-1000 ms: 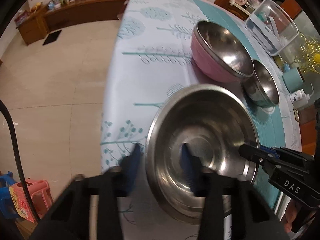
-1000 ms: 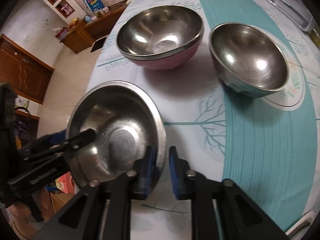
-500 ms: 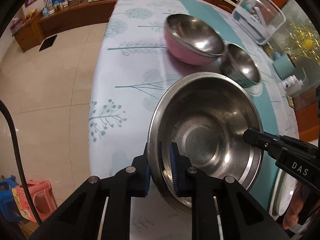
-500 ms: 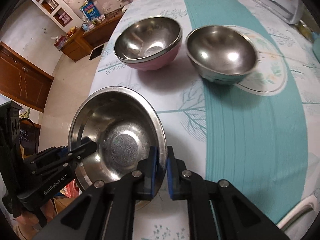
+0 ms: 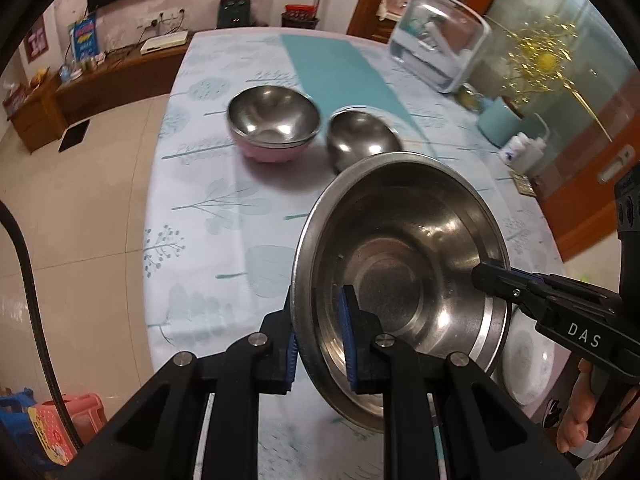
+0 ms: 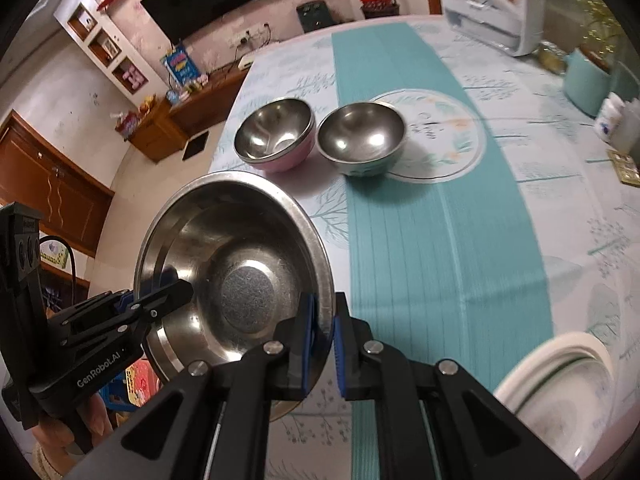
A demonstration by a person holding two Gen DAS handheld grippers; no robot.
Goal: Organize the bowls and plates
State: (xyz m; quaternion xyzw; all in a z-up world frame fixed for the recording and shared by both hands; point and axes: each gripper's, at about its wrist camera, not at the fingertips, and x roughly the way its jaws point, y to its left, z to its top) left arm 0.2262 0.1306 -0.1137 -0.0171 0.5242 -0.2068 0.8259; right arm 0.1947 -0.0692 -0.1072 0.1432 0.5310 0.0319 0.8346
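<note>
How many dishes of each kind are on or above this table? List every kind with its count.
Plain steel bowl, held up: 1
Steel-lined coloured bowls: 2, the pink bowl and the teal-patterned bowl
Flat patterned plate: 1
White dish, near edge: 1
Total: 5

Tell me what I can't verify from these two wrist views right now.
- White dish: cut off by the right wrist view's edge; the steel basin and right gripper cover most of it in the left view.
- Green bowl: near side hidden behind the basin, left view.
- Basin's underside: unseen in both.
- Clear box contents: blurred.
</note>
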